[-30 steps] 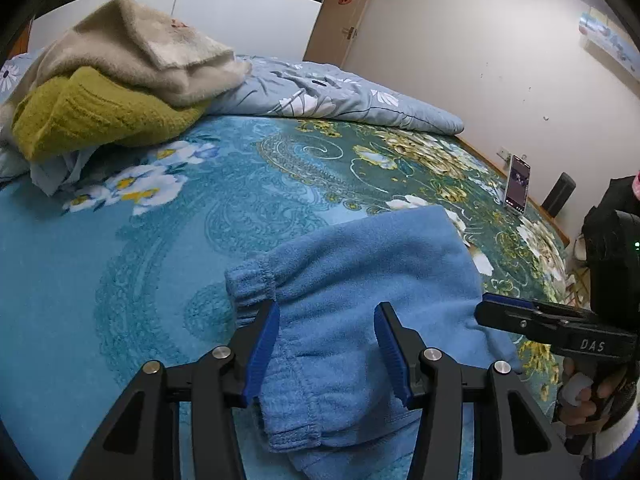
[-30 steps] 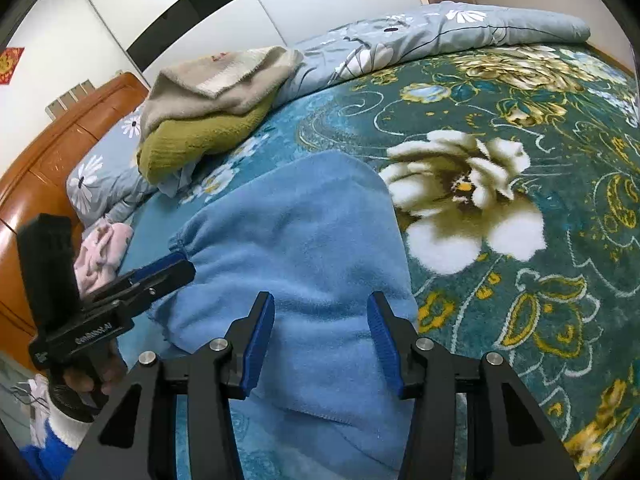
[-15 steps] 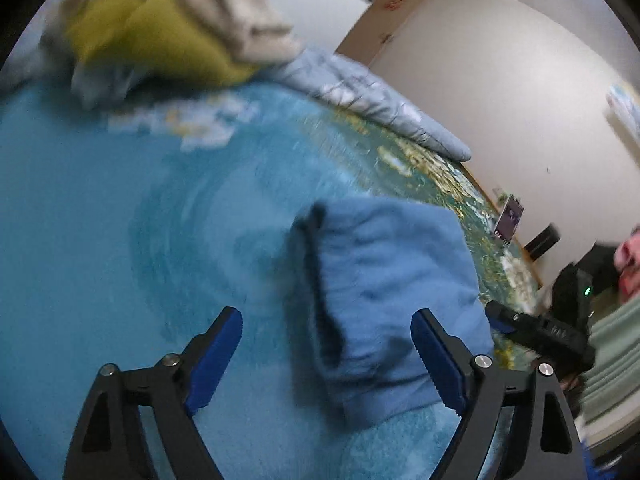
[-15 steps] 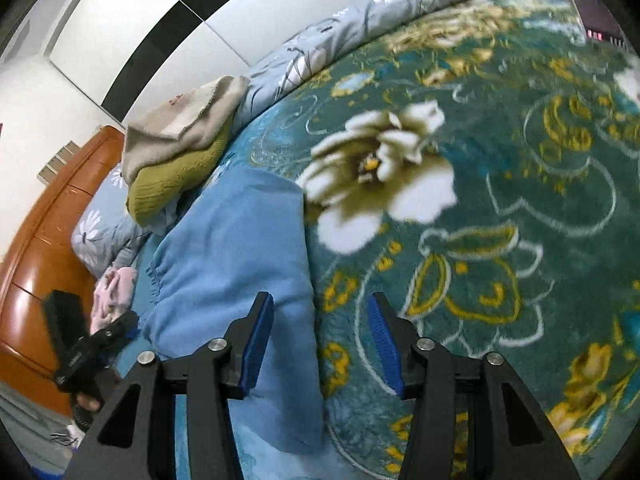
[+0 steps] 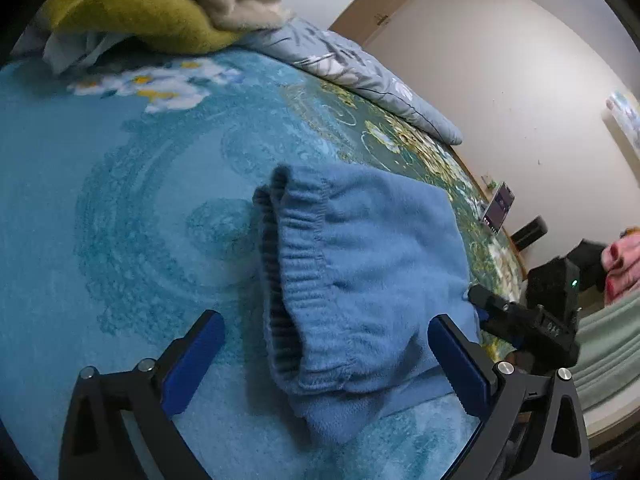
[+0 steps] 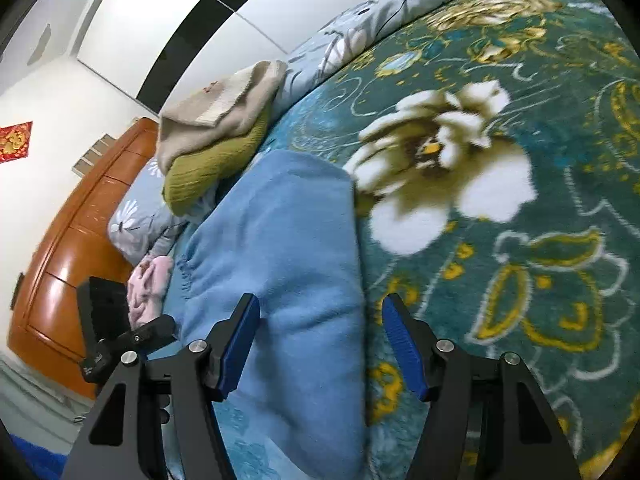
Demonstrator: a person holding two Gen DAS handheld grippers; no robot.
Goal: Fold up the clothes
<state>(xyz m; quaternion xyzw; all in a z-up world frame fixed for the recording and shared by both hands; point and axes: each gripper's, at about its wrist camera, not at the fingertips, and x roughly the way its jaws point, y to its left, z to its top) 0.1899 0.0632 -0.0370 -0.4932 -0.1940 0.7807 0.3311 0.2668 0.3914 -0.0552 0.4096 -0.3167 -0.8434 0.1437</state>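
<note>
The folded blue garment (image 5: 372, 280) lay on the floral bedspread (image 5: 120, 208), waistband toward the left gripper (image 5: 324, 364). Its jaws were spreading wide, pads clear of the cloth between them. The right gripper (image 6: 320, 344) was also opening over the garment's edge, apparently not pinching it.

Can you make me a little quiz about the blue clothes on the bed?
1. True or false: the blue trousers lie on the flowery blanket.
2. Which sits on top of the pile: A) the beige sweater, B) the green sweater?
3. Fill in: the left gripper has its fingers spread on both sides of the trousers' stretchy ____.

Key: 1 true. 2 A. 3 waistband.
</note>
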